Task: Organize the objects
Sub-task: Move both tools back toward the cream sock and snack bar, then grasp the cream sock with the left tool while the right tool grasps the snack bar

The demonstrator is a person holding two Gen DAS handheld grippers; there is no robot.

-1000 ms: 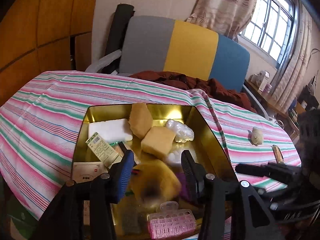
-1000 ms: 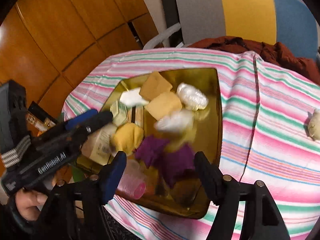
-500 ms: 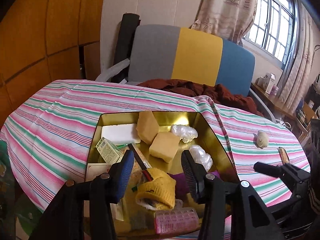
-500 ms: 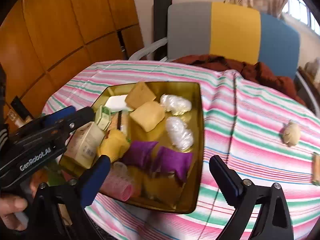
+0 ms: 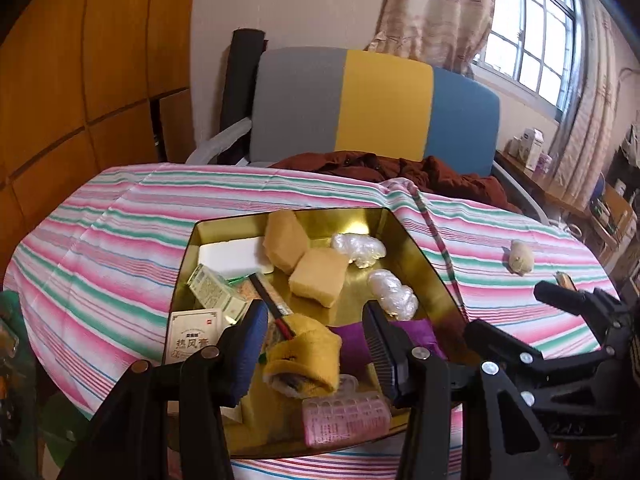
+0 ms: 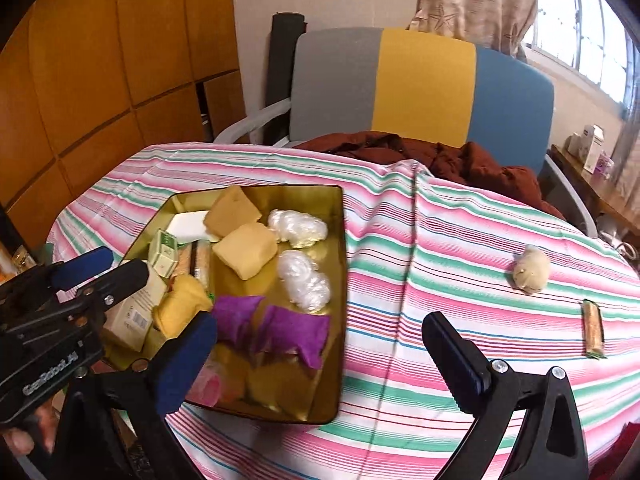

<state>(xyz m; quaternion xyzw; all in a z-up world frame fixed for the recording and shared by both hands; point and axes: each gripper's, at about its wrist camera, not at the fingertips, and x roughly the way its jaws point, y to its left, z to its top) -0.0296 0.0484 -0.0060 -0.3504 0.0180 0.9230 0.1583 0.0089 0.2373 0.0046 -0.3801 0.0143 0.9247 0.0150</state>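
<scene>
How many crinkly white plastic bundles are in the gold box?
2. One plastic bundle lies near the far right corner of the gold box. The other plastic bundle lies just nearer along the right wall, beside the purple cloth. More could hide under the pile.

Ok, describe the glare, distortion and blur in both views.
Left wrist view: daylight blows out the window, the gold tin reflects it, fisheye bends the wall. Right wrist view: same curved edges; the purple cloth looks slightly soft.

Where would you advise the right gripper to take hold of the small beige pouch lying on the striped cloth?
Grip the beige pouch across its rounded middle, coming from above. It lies alone on the striped cloth, both flanks clear, and the right gripper is open.
</scene>
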